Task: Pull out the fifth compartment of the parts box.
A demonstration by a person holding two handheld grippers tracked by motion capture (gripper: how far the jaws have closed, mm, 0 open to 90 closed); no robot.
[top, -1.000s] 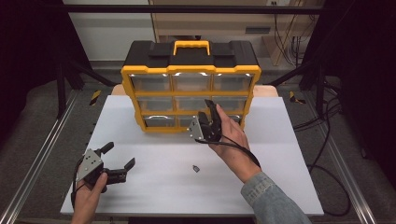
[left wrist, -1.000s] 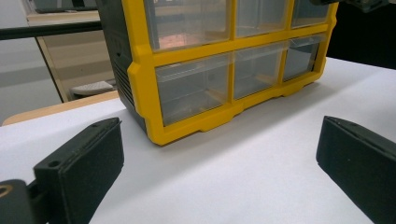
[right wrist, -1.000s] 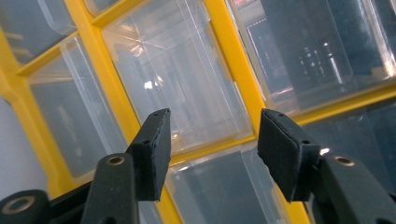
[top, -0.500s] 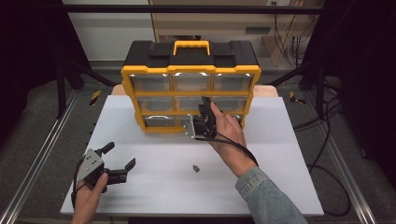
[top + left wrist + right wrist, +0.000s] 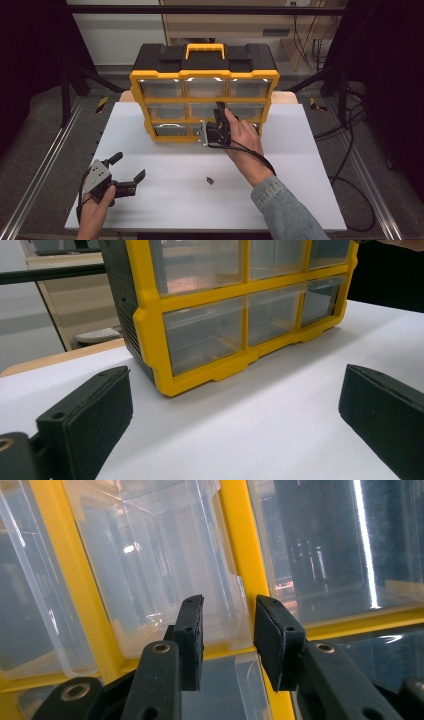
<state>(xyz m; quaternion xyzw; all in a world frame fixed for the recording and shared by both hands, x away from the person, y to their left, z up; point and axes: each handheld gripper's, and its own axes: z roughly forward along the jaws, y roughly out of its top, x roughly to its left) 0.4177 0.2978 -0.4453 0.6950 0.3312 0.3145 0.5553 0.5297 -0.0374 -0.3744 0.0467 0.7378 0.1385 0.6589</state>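
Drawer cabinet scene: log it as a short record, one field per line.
Cabinet: yellow and black drawer cabinet with clear drawers in three rows, standing at the far side of the white table.
Right gripper: right gripper at the cabinet front near the middle drawers; jaws have just been closing, narrow gap, pads not pressing on anything.
Left gripper: left gripper near the table's front left corner, jaws wide apart, nothing between them.
Loose item: small dark part lying alone on the table; too small to identify.

My right gripper reaches forward, jaws just closing to a narrow gap. My left gripper rests low, jaws wide apart.
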